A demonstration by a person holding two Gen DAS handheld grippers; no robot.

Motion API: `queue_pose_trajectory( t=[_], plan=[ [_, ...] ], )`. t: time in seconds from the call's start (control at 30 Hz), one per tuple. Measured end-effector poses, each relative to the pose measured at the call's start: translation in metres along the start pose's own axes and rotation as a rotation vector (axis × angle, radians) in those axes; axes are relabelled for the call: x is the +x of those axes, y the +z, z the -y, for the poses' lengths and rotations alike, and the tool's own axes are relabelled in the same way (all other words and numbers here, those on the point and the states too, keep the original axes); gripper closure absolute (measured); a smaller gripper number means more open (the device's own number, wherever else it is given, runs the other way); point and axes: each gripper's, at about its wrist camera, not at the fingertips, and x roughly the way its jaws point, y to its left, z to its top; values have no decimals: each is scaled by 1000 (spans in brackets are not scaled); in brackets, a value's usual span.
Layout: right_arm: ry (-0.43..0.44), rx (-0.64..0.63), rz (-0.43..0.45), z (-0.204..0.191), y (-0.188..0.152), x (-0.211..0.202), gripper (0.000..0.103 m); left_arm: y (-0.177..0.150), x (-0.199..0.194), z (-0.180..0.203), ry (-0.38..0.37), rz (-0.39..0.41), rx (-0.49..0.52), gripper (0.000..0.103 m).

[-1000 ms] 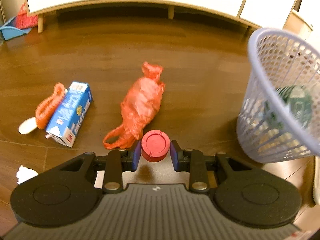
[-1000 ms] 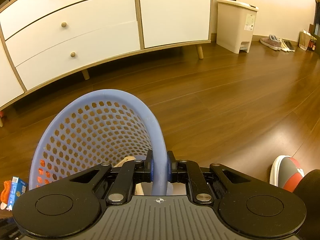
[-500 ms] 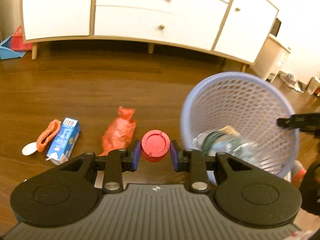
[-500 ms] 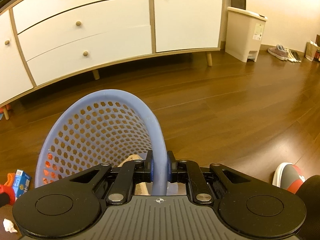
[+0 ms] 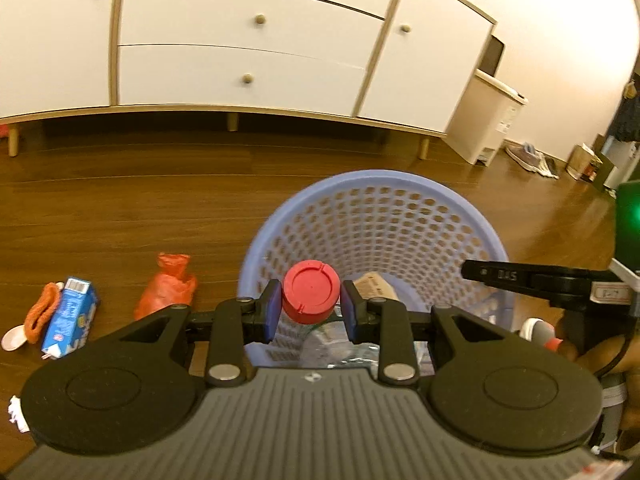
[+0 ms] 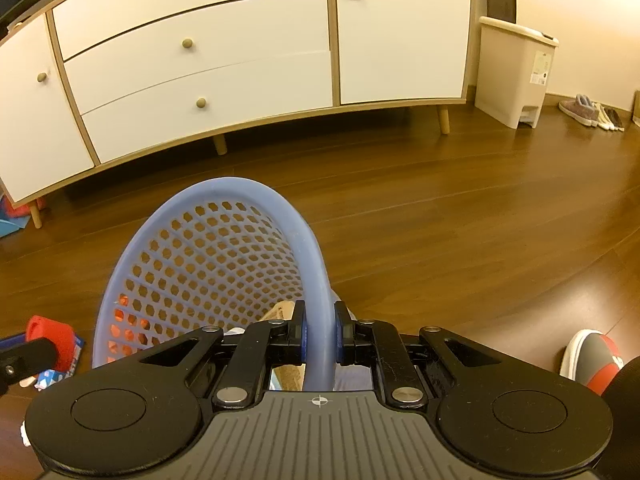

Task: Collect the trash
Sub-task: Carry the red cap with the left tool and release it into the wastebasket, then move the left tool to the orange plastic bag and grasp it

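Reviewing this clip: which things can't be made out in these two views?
- Bottle body under the red cap: left wrist view, hidden by the left hand-held gripper.
- Basket contents: mostly behind gripper bodies in both views.
- White scrap: cut by the left edge.
- Carton print: too small.

One lilac basket (image 5: 372, 216), one red-capped bottle (image 5: 311, 291), one blue carton (image 5: 70, 322), one orange bag (image 5: 170, 286), one white spoon (image 5: 12, 339).

Perforated plastic basket (image 5: 384, 216) on glossy wooden floor (image 5: 120, 208).
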Motion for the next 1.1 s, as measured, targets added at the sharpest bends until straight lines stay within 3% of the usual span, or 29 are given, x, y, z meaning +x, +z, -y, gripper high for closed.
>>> queue_pose_trajectory(
  t=[0.7, 0.77, 0.83, 1.1],
  plan=[
    [7, 25, -7, 4, -6, 0, 94, 10, 58, 35, -142, -74, 14, 77],
    [5, 26, -8, 6, -5, 1, 94, 11, 62, 36, -153, -80, 19, 74],
    [3, 30, -10, 6, -5, 1, 94, 12, 64, 39, -155, -83, 34, 65],
    [1, 48, -14, 10, -8, -2, 94, 12, 62, 33, -135, -80, 36, 63]
  ],
)
